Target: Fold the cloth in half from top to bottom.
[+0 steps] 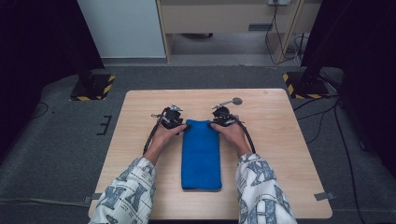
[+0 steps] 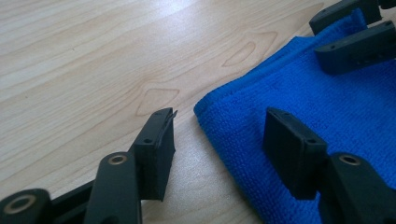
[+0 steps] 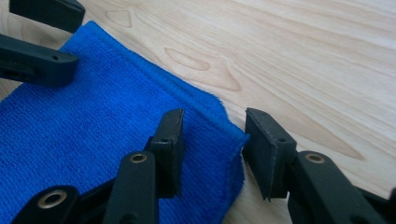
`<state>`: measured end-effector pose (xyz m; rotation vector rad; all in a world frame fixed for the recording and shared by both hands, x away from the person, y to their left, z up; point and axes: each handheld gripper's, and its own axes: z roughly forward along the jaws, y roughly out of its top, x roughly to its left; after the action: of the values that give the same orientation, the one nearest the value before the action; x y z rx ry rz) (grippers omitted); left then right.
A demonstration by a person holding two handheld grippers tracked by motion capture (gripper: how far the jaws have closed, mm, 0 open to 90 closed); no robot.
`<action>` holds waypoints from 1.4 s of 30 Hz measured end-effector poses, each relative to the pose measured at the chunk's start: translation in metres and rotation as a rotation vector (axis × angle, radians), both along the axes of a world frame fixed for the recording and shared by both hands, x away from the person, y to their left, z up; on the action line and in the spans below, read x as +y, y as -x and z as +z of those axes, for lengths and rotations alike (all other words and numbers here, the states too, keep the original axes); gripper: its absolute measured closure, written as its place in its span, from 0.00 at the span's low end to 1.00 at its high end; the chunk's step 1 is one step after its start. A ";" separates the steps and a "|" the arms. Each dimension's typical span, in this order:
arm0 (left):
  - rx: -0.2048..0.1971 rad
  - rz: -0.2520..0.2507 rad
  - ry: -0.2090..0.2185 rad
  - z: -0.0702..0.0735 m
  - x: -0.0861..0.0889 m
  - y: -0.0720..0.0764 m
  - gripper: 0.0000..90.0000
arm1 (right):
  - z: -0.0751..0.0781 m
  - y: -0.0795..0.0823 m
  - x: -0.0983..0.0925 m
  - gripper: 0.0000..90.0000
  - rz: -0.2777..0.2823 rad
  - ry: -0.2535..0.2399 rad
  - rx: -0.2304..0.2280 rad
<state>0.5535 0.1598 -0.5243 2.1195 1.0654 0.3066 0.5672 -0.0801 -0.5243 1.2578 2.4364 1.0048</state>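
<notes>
A blue folded towel [image 1: 201,154] lies lengthwise in the middle of the wooden table [image 1: 280,140]. My left gripper [image 1: 180,123] is at its far left corner and my right gripper [image 1: 218,122] at its far right corner. In the left gripper view the jaws stand apart [image 2: 219,119], one over bare wood, the other over the towel [image 2: 327,107], and the corner lies between them unpinched. In the right gripper view the right gripper [image 3: 214,116] straddles the other corner of the towel [image 3: 84,121] the same way. Each view shows the opposite gripper's jaws at its far edge [image 2: 355,37] [image 3: 37,42].
Bare wood surrounds the towel on all sides. On the grey floor beyond the table stand two black posts with yellow-and-black striped bases [image 1: 91,88] [image 1: 303,86]. Cables run along the floor at the right. A pale cabinet stands at the back.
</notes>
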 end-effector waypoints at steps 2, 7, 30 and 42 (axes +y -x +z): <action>-0.002 -0.005 -0.002 -0.001 -0.001 0.000 0.52 | -0.001 -0.001 0.002 0.65 -0.005 -0.005 -0.004; -0.012 -0.020 -0.019 -0.003 -0.007 0.001 0.61 | -0.001 0.000 0.009 0.71 0.004 -0.004 -0.010; -0.052 -0.062 0.003 0.026 -0.016 0.014 0.93 | 0.023 0.019 0.000 0.94 0.011 -0.035 -0.045; -0.064 -0.045 0.024 0.037 -0.015 0.017 0.94 | 0.040 0.023 -0.002 0.95 0.030 -0.044 -0.077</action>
<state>0.5365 0.1447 -0.4878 2.0953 0.9782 0.3356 0.5442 -0.0823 -0.4845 1.1767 2.3936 1.1000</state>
